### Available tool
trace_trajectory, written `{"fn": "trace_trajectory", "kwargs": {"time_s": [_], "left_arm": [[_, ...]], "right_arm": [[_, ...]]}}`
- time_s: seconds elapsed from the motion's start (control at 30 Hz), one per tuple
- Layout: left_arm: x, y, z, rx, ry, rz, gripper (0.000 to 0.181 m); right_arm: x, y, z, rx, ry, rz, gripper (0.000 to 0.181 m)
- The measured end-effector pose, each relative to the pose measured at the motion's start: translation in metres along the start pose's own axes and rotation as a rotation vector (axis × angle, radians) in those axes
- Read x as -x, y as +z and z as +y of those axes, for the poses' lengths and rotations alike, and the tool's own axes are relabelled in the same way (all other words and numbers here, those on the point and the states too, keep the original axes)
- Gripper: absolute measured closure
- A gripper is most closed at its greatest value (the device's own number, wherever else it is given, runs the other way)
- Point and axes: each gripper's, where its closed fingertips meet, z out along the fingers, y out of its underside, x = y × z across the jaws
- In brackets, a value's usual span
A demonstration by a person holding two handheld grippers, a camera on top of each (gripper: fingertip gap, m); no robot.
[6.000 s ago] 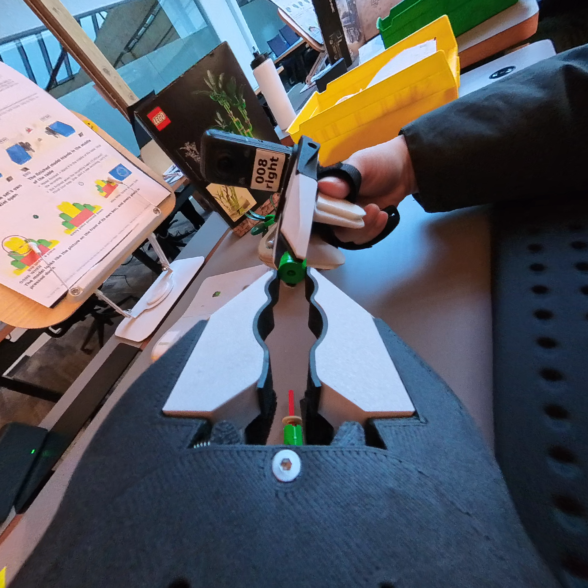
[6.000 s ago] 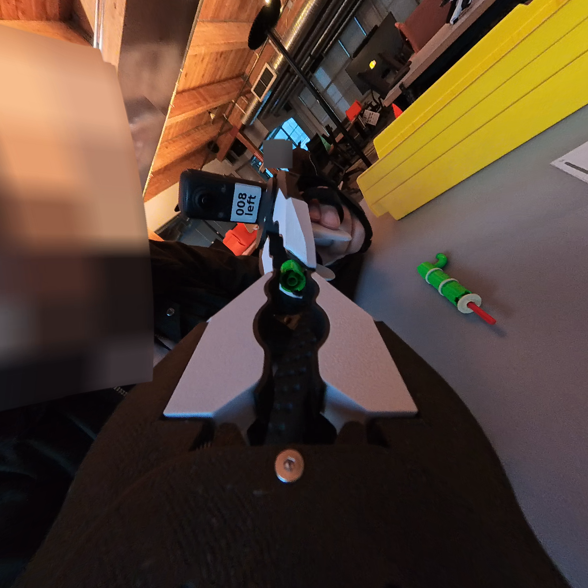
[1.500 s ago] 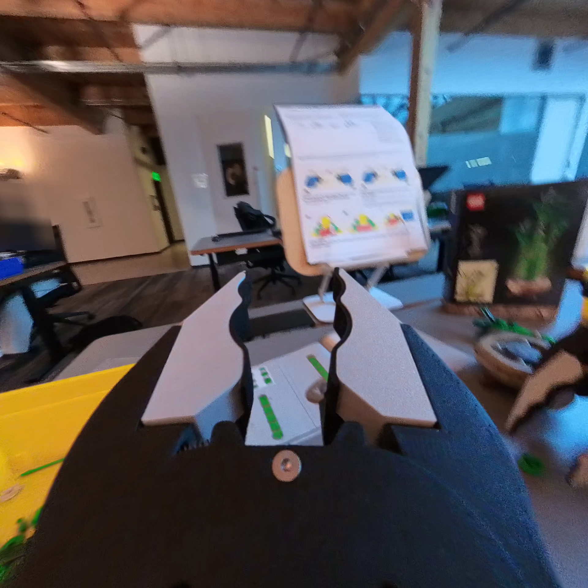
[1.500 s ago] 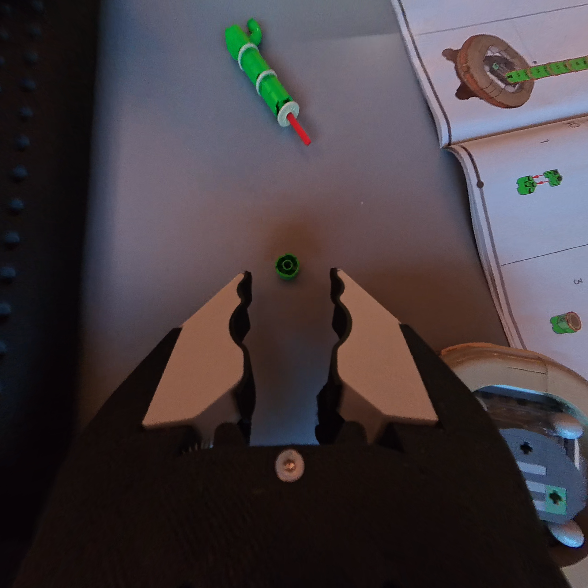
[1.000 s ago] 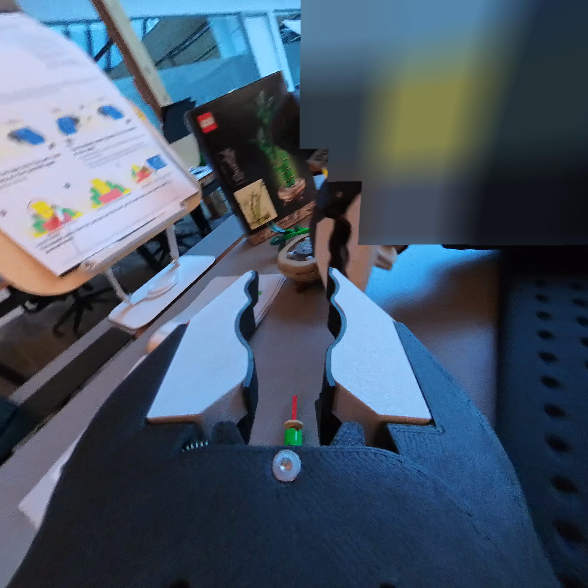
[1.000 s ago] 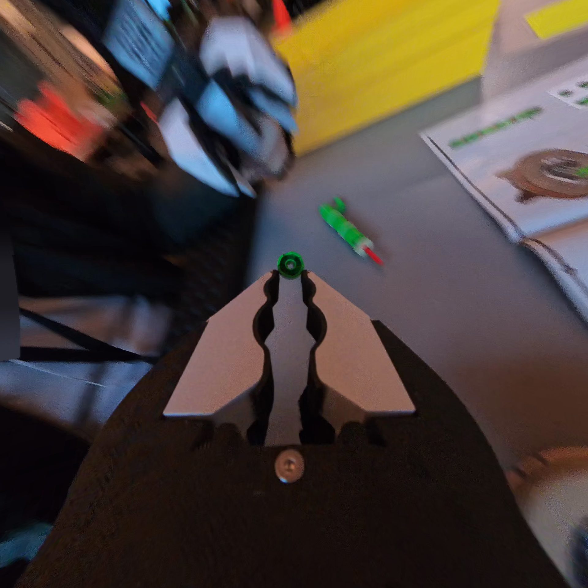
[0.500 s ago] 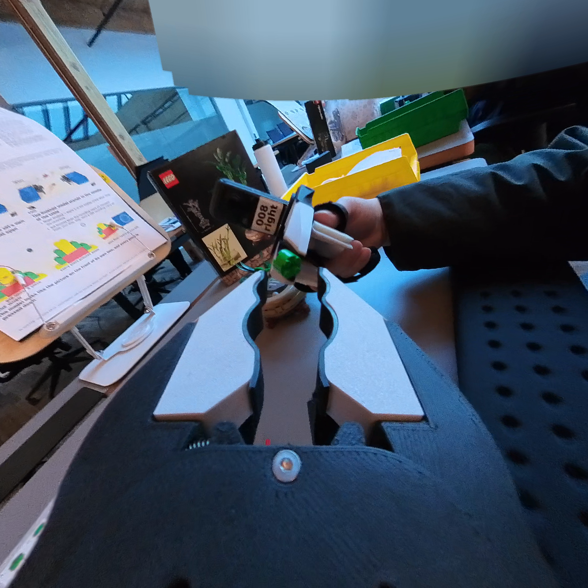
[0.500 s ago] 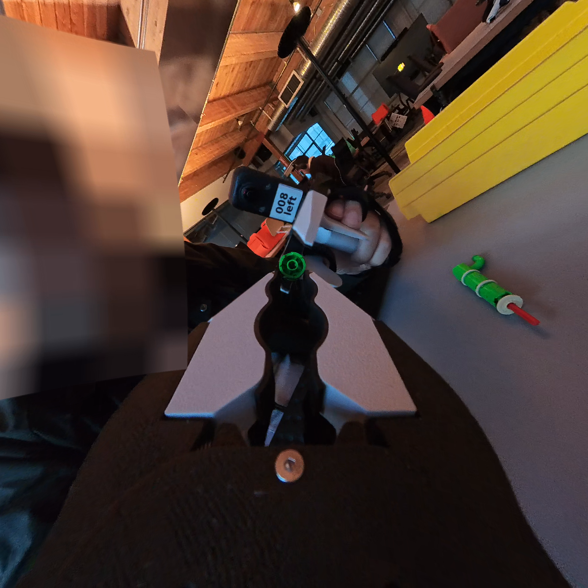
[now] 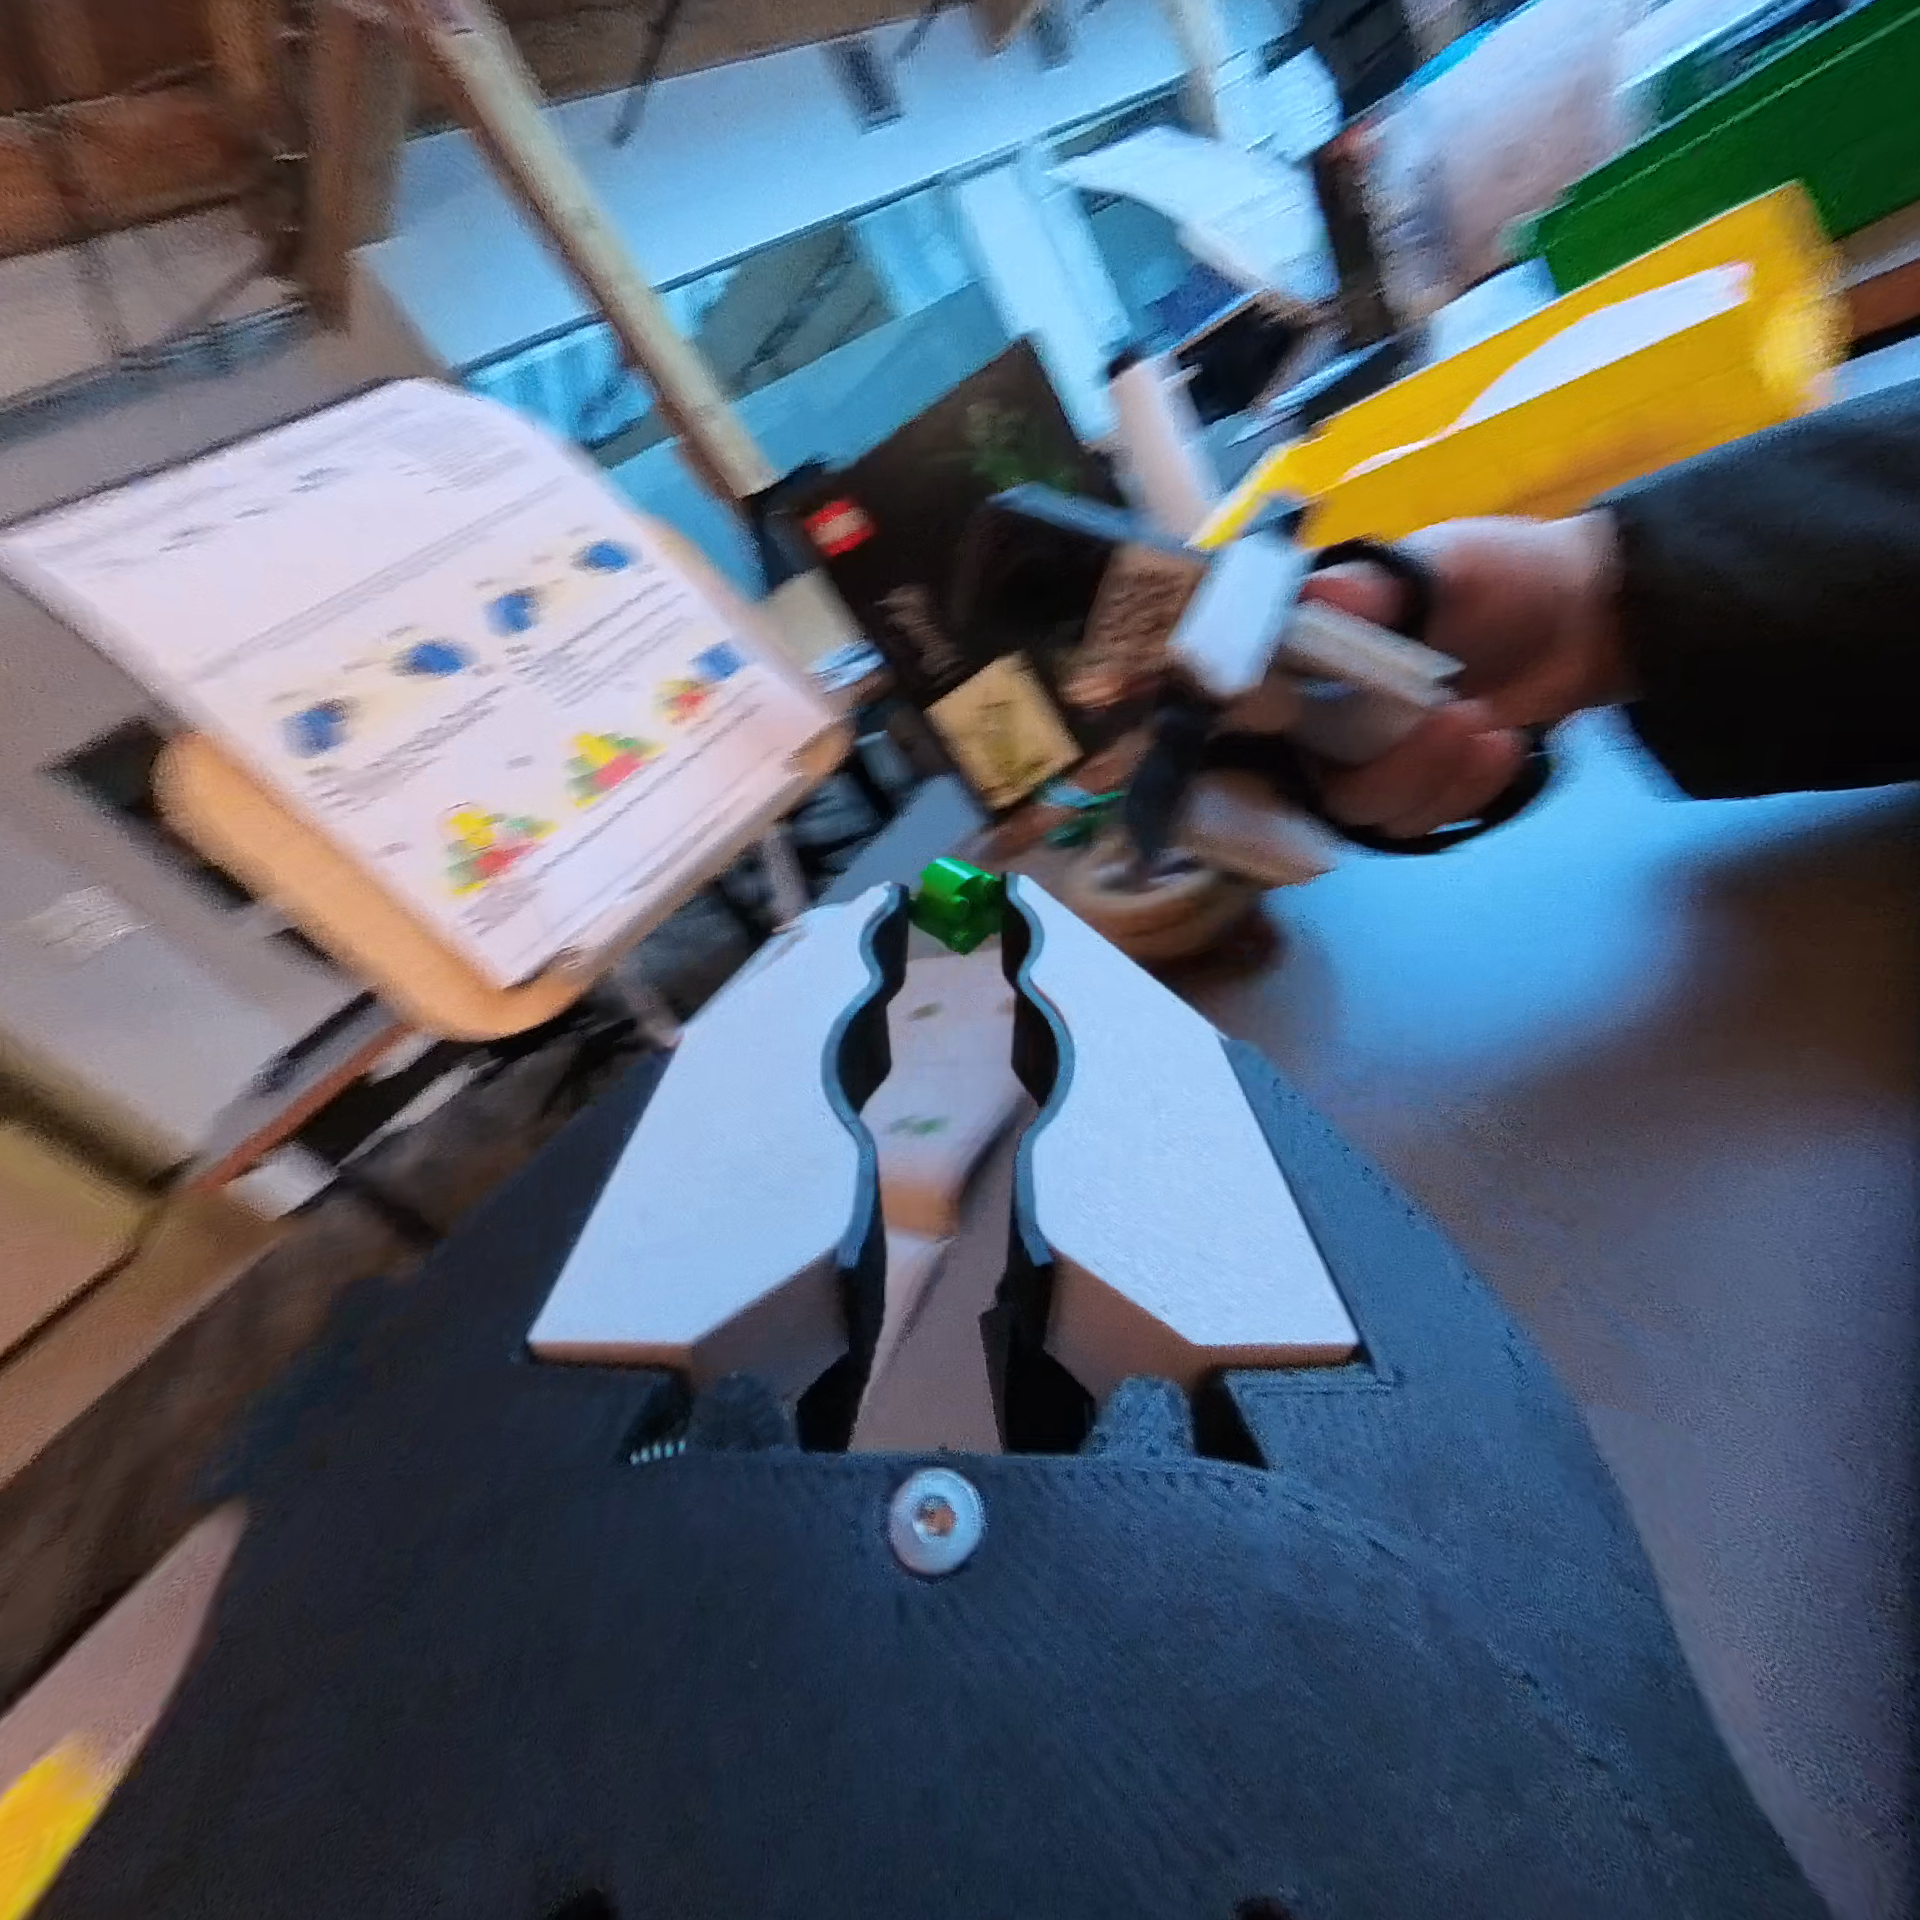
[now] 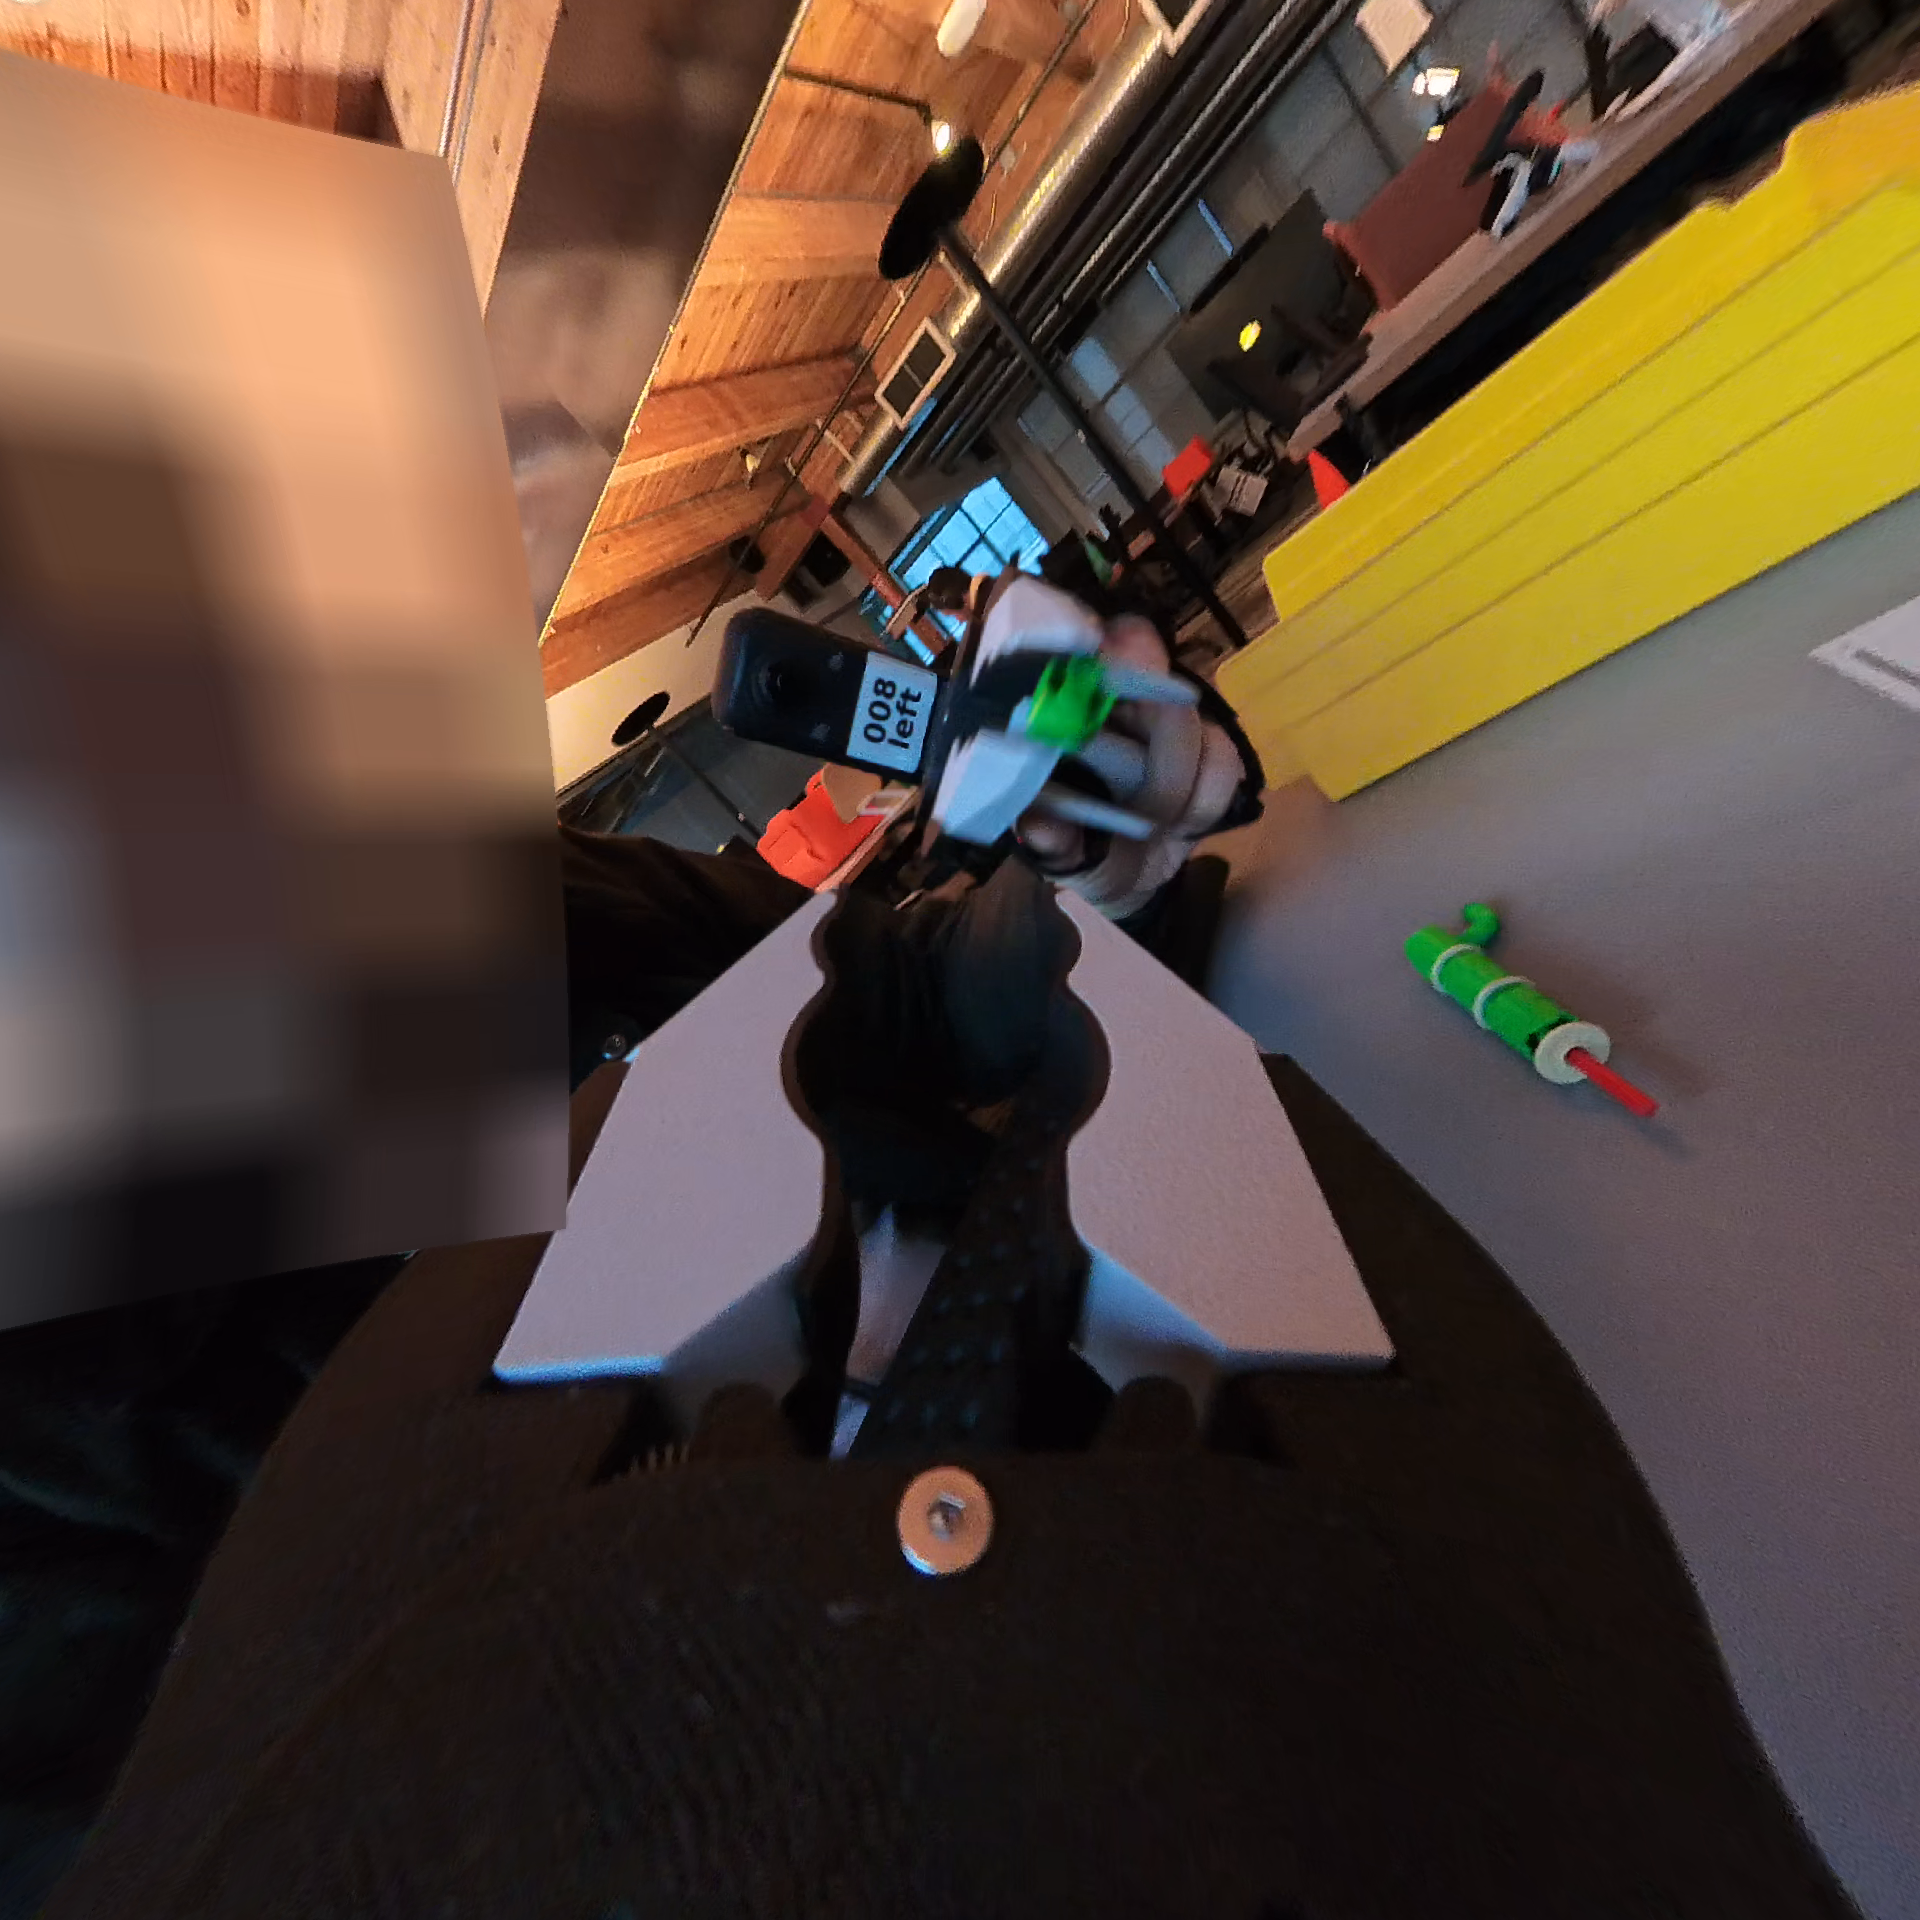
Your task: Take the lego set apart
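Handed over since half a second ago, the green round lego piece [image 9: 956, 914] sits pinched in the left gripper [image 9: 951, 920]; the right gripper [image 10: 948, 920] stands part-open, empty. Keep pressure steady while carrying it toward the yellow bin [image 10: 1621, 499] at the desk's edge.

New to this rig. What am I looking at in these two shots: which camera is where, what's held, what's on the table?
There is no robot arm. A person holds a two-finger gripper in each hand, and each gripper carries a wide-angle camera that looks out along its jaws.

The left wrist view is blurred. It shows the left gripper with its jaws shut on a small green piece. Farther off, a hand holds the other gripper. Behind them are a sheet on a stand and a dark box.

In the right wrist view, the right gripper has its jaws open and empty. It faces the left gripper, which holds the green piece.

A green stem with a red rod sticking out of one end lies on the grey table. A yellow bin stands behind it.
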Motion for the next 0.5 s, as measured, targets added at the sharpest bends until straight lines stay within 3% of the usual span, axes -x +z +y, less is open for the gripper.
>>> {"fn": "trace_trajectory", "kwargs": {"time_s": [0.07,0.17,0.3,0.33,0.4,0.5], "left_arm": [[0.061,-0.018,0.010,0.093,0.066,-0.269,0.166],[0.153,-0.080,0.039,0.360,0.060,-0.632,0.166],[0.203,-0.179,0.119,0.913,-0.245,-0.884,0.164],[0.206,-0.197,0.135,0.975,-0.331,-0.931,0.148],[0.205,-0.212,0.157,0.996,-0.461,-0.942,0.122],[0.209,-0.199,0.149,0.831,-0.516,-0.919,0.118]], "right_arm": [[-0.001,-0.004,-0.006,-0.027,-0.026,0.025,0.149],[-0.007,-0.008,-0.009,-0.041,-0.059,0.076,0.149],[-0.013,-0.007,-0.005,-0.021,-0.050,0.090,0.149],[-0.014,-0.006,-0.004,-0.012,-0.044,0.089,0.149],[-0.016,-0.004,0.001,0.011,-0.036,0.094,0.149],[-0.020,-0.001,0.006,0.041,-0.042,0.108,0.149]]}}
